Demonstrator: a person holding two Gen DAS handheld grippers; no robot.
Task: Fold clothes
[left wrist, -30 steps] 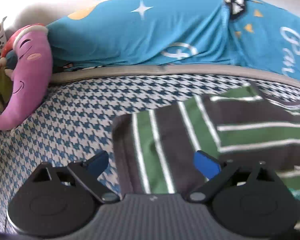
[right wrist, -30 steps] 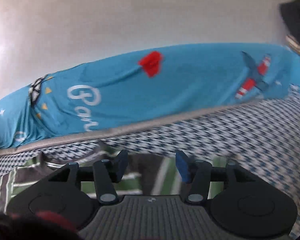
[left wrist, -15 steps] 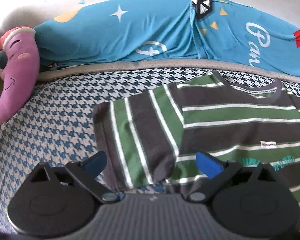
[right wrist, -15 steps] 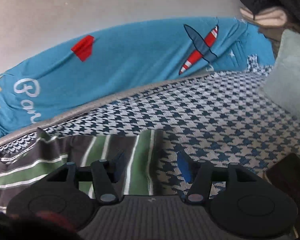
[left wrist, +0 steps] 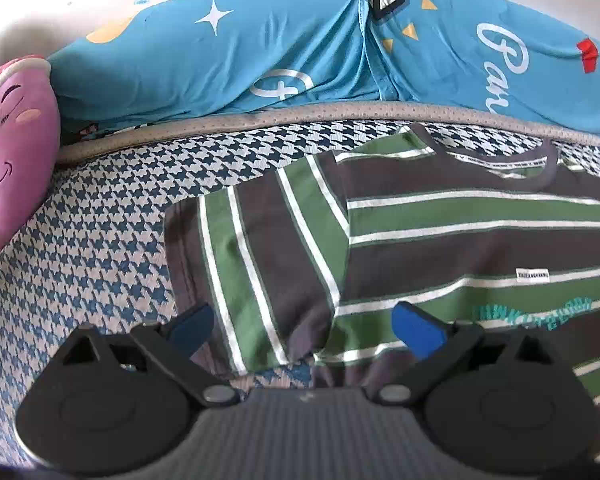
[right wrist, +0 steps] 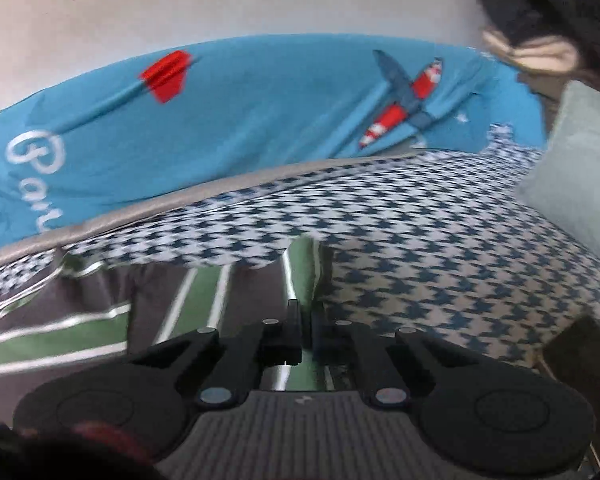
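Striped shirt [left wrist: 440,240] flat on houndstooth bed cover [left wrist: 92,248], centre-right of frame | left gripper [left wrist: 304,322] wide open, empty — over sleeve | right gripper [right wrist: 306,320] pinched on sleeve edge — thin bite may slip, spoiling fold.

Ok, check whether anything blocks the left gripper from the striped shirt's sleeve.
Nothing visible does. The left gripper is open right over the striped shirt, its sleeve lying flat on the houndstooth sheet between the jaws. The purple plush sits far off to the side.
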